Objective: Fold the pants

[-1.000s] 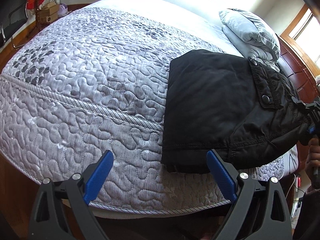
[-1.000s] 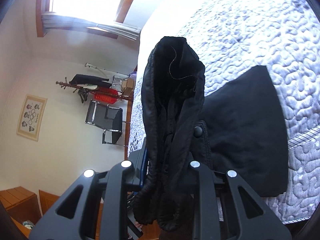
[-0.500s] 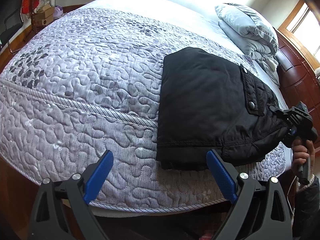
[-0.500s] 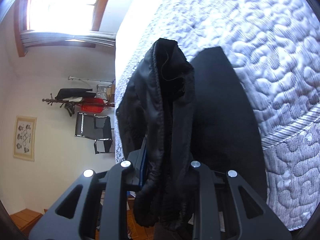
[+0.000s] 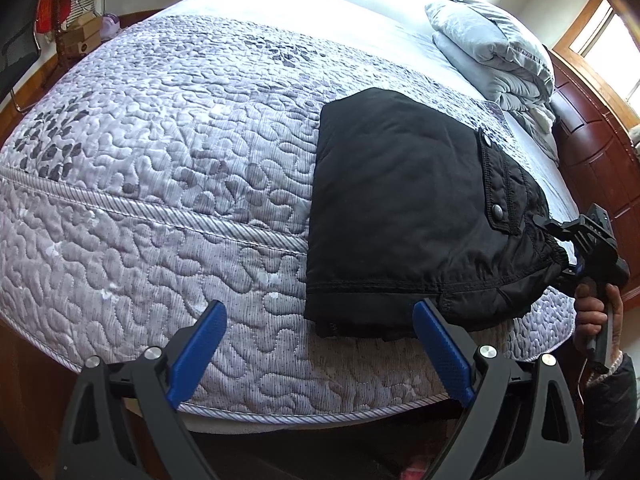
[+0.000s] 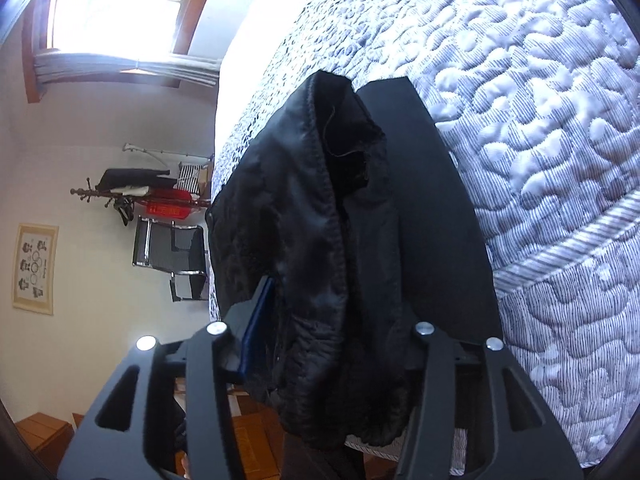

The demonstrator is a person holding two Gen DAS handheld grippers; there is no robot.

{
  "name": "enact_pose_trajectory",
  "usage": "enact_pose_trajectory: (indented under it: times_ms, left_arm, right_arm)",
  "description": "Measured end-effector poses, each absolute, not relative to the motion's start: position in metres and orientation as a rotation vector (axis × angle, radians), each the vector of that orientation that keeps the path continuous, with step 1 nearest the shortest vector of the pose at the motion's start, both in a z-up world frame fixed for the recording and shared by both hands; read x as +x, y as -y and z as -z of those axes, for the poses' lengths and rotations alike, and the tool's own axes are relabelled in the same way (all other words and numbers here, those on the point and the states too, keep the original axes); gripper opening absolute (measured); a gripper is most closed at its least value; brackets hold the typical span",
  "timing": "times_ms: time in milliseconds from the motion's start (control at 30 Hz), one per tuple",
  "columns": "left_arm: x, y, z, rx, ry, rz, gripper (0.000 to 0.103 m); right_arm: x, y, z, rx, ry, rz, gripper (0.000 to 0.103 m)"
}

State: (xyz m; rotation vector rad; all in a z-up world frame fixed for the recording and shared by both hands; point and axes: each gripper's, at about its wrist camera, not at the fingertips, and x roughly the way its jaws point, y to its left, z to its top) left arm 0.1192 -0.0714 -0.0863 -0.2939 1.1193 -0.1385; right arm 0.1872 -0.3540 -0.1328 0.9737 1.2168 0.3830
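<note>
The black padded pants (image 5: 404, 208) lie folded on the grey quilted bed (image 5: 168, 184), near its front right corner. My left gripper (image 5: 320, 344) is open and empty, hovering at the bed's front edge just short of the pants' near hem. My right gripper (image 5: 568, 256) is shut on the pants' waistband end at the bed's right edge. In the right wrist view the bunched waistband (image 6: 320, 240) fills the space between the jaws, which grip it low down, and the folded part (image 6: 432, 216) lies beyond on the quilt.
A folded grey duvet (image 5: 496, 48) sits at the head of the bed by a dark wooden headboard (image 5: 592, 136). A coat rack and a chair (image 6: 172, 252) stand by the far wall. Wooden floor lies below the bed edge.
The pants have settled lower and flatter on the bed as my right gripper moved down with the waistband. The left gripper has stayed open at the front edge.
</note>
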Motion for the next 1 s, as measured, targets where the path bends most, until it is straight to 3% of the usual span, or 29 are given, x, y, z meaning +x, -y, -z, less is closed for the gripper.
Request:
enact_pose_trajectory:
  times_ms: [133, 200, 433, 700, 1000]
  left_arm:
    - [0.118, 0.071, 0.088, -0.298, -1.124, 0.140, 0.095]
    - [0.118, 0.071, 0.088, -0.295, -1.126, 0.140, 0.095]
    - [0.117, 0.073, 0.089, -0.301, -1.126, 0.147, 0.095]
    - [0.117, 0.079, 0.088, -0.291, -1.128, 0.159, 0.095]
    - [0.119, 0.082, 0.083, -0.281, -1.125, 0.160, 0.095]
  right_arm:
    - [0.172, 0.349, 0.130, 0.949, -1.221, -0.382, 0.056]
    - [0.165, 0.350, 0.129, 0.949, -1.217, -0.378, 0.066]
    - [0.144, 0.359, 0.125, 0.944, -1.206, -0.374, 0.065]
    - [0.134, 0.361, 0.127, 0.911, -1.196, -0.340, 0.035]
    - [0.150, 0.359, 0.103, 0.841, -1.151, -0.331, 0.031]
